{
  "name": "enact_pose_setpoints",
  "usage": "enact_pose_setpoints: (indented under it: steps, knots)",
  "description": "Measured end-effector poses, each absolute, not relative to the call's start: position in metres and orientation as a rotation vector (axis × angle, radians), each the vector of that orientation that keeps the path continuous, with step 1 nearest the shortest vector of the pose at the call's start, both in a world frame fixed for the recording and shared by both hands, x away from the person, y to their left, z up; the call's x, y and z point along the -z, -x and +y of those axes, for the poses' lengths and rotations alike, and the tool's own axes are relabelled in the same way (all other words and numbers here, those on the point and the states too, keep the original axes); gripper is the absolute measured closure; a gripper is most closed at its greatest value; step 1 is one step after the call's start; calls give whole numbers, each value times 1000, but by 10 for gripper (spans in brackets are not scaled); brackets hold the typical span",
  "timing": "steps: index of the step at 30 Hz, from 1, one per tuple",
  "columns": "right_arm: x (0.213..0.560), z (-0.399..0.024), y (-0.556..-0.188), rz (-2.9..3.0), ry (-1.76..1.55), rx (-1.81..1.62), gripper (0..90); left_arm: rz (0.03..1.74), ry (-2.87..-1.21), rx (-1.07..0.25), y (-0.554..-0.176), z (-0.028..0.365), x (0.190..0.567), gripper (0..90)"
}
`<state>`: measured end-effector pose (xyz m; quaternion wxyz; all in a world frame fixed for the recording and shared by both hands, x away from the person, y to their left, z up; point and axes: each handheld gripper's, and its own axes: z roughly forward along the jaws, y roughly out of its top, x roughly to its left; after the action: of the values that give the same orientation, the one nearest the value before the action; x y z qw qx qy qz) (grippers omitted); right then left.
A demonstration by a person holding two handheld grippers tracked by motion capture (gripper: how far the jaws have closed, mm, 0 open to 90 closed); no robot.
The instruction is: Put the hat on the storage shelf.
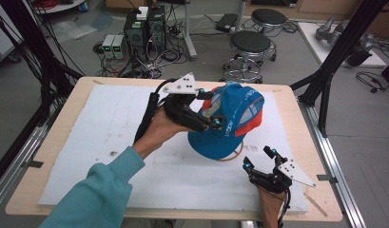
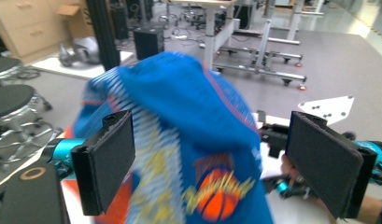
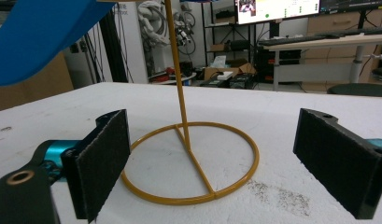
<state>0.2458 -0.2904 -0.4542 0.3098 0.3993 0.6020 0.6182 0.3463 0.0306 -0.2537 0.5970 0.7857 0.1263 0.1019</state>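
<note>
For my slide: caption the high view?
Blue cap perched on a yellow stand, open left gripper beside it.

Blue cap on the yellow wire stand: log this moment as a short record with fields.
Cap: blue fabric baseball cap with orange panels, sitting on top of the stand
Stand: yellow wire stand with ring base, on the white foam sheet
Left gripper: jaws open, cap crown between them, pads not pressing
Right gripper: open, near the stand's base, holding nothing

I see a teal sleeve (image 1: 94,190) on my left arm. Both grippers, left (image 1: 216,124) and right (image 1: 258,158), are black with teal fingertip accents, grey triangular plates (dotted with screws) and black cables.
</note>
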Motion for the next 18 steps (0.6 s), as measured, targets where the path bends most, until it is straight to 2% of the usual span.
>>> enact_pose_setpoints:
  steps: [13,18]
  knots:
    - [454,-290,-246,1595,-1050,-1624,100,386,-1850,-344,-332,125,310,163]
    - [454,-289,-245,1598,-1042,-1611,100,412,-1811,-378,-322,158,331,166]
